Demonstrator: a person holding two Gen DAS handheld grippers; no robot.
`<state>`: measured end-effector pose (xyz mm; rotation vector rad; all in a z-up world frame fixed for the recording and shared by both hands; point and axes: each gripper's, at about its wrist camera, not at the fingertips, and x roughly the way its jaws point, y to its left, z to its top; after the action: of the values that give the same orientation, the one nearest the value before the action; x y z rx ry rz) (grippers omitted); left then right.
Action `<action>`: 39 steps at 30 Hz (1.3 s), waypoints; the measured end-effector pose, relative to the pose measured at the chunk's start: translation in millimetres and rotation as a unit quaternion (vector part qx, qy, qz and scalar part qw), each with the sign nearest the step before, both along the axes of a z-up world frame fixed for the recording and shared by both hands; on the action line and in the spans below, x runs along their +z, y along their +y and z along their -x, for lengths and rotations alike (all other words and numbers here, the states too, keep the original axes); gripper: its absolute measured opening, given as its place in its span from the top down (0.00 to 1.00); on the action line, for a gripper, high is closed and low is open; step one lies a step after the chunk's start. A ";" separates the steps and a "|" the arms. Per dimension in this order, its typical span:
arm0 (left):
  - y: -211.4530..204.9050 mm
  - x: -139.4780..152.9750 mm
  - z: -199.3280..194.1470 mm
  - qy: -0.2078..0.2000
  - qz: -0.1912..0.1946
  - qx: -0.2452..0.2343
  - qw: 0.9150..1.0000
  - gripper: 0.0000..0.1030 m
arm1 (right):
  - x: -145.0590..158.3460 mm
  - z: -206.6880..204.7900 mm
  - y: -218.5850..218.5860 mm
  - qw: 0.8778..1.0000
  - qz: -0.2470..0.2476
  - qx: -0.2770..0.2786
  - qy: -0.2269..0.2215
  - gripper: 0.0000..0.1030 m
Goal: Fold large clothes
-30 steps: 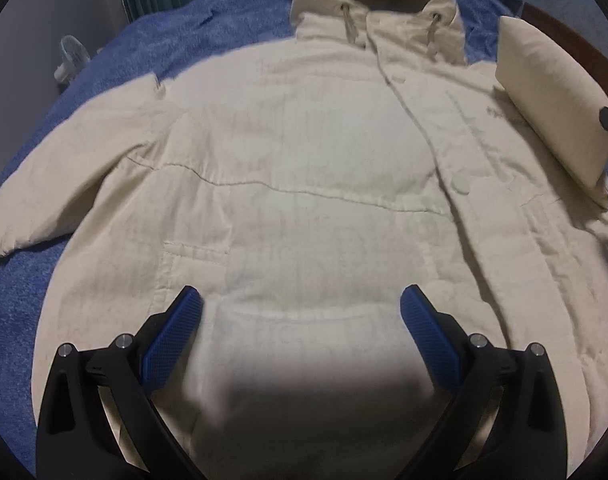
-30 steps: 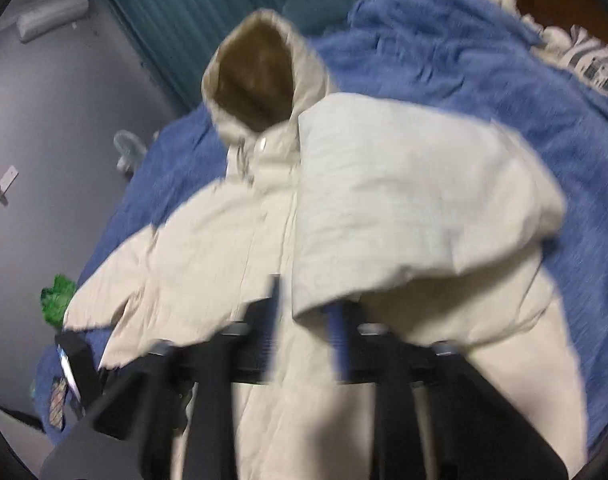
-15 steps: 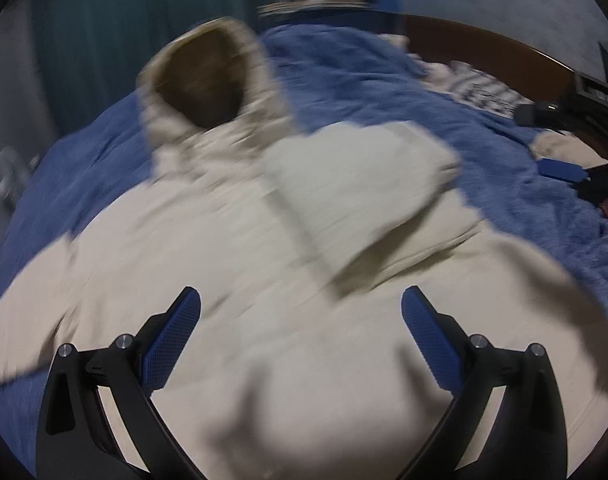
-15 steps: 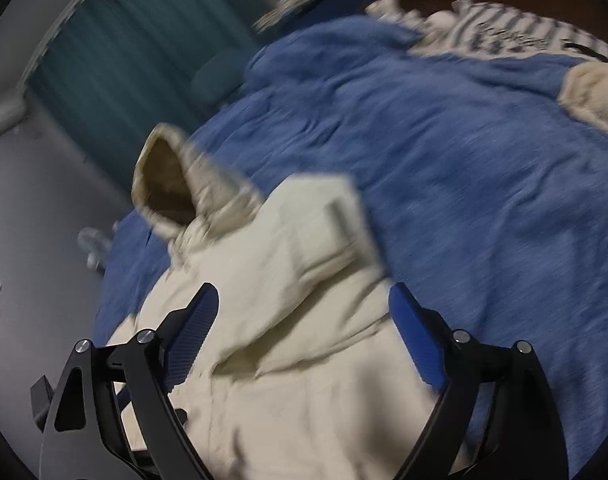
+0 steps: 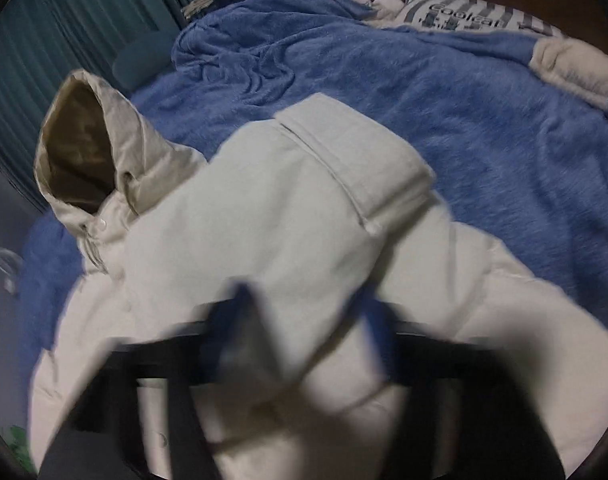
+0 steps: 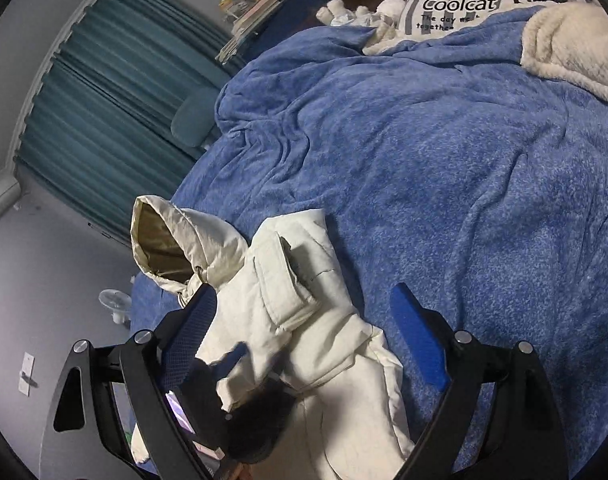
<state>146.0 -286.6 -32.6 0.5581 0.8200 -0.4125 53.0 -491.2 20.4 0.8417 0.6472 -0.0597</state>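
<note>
A cream hooded jacket (image 5: 264, 232) lies front up on a blue blanket (image 5: 464, 128), hood (image 5: 84, 140) at the upper left. One sleeve (image 5: 344, 152) is folded across its chest. My left gripper (image 5: 308, 320) is blurred, its blue pads close together around a fold of the jacket near the sleeve. In the right wrist view the jacket (image 6: 300, 312) lies low and left. My right gripper (image 6: 304, 344) is open and empty above it. The left gripper (image 6: 240, 364) shows there as a dark blur on the jacket.
A striped pillow (image 6: 464, 4) and a white fleece blanket (image 6: 572, 44) lie at the bed's far end. Teal curtains (image 6: 116, 112) hang to the left. A small white fan (image 6: 114, 304) stands on the floor. Books (image 6: 248, 4) are stacked on a shelf.
My right gripper let go of the sleeve, opened and pulled back. My left gripper swung from the jacket's hem toward the folded sleeve and closed from wide open.
</note>
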 end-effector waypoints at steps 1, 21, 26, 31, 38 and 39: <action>9.4 5.8 -2.0 0.014 0.024 0.000 1.000 0.84 | 0.1 -0.3 0.1 1.000 0.000 0.000 -0.001 0.18; 303.5 14.3 9.7 0.032 0.236 0.227 0.944 0.97 | -20.9 -46.1 134.1 0.977 0.171 0.117 0.046 0.18; 315.8 -8.3 4.2 0.073 0.246 0.241 0.936 0.96 | -43.3 -62.3 151.0 0.966 0.208 0.134 0.078 0.18; 314.2 18.0 20.3 0.012 0.241 0.228 0.943 0.96 | -58.3 -72.4 161.4 0.957 0.231 0.156 0.087 0.18; 313.0 4.1 1.7 0.035 0.225 0.232 0.946 0.52 | -78.1 -83.7 170.3 0.945 0.254 0.176 0.109 0.17; 314.2 -4.2 -1.5 0.049 0.222 0.236 0.945 0.52 | -80.9 -84.6 169.9 0.944 0.254 0.177 0.112 0.17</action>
<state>147.5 27.6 -36.8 -0.0864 0.8909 -0.1711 137.6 -321.4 -60.5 0.2130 0.9398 0.0046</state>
